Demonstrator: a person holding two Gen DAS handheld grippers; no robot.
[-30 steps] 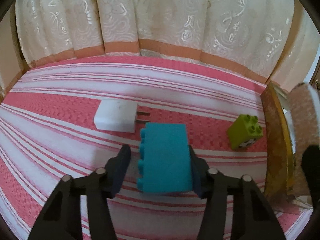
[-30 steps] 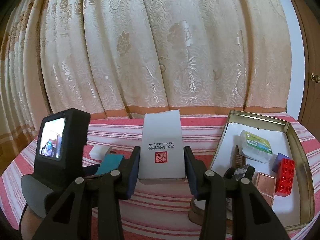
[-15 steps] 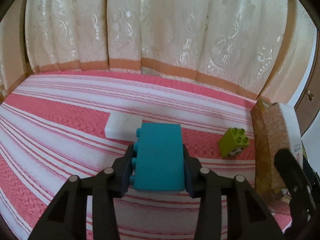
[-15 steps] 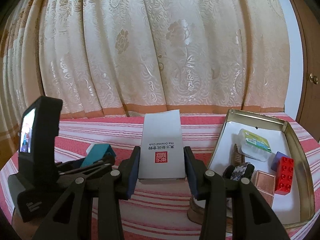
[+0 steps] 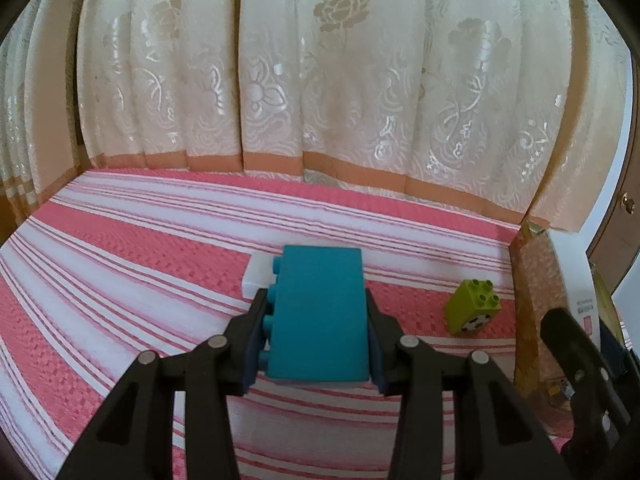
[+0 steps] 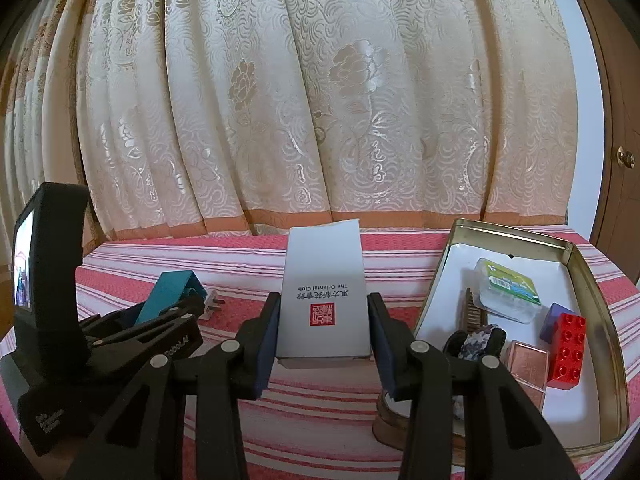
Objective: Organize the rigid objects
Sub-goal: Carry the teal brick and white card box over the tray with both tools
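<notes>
The left hand-held gripper (image 5: 316, 344) is clamped on a teal building block (image 5: 320, 312), pads pressing its long sides, the block lifted clear of the striped surface (image 5: 120, 264). The right hand-held gripper (image 6: 322, 344) is closed on a white card box (image 6: 324, 292) printed with a red seal, held upright above the middle of the surface.

The step in hand looks like carrying the block to the gold tin tray (image 6: 600, 280) at the right edge, where a red brick (image 6: 568, 352) and other small items already lie. To do it well, keep the grip square on the flat sides — the studs run along one edge, so a tilted hold could let it pivot. Pass above the tray's rim and behind the box in the other gripper, then lower into a bare white patch of the tray before letting go.

The block is a smooth, hard plastic piece, teal all over, rectangular with round studs along its left side. A white plug adapter (image 5: 260, 276) lies just behind it, and a lime-green block (image 5: 472, 312) sits nearer the right edge — both not yet tidied.
</notes>
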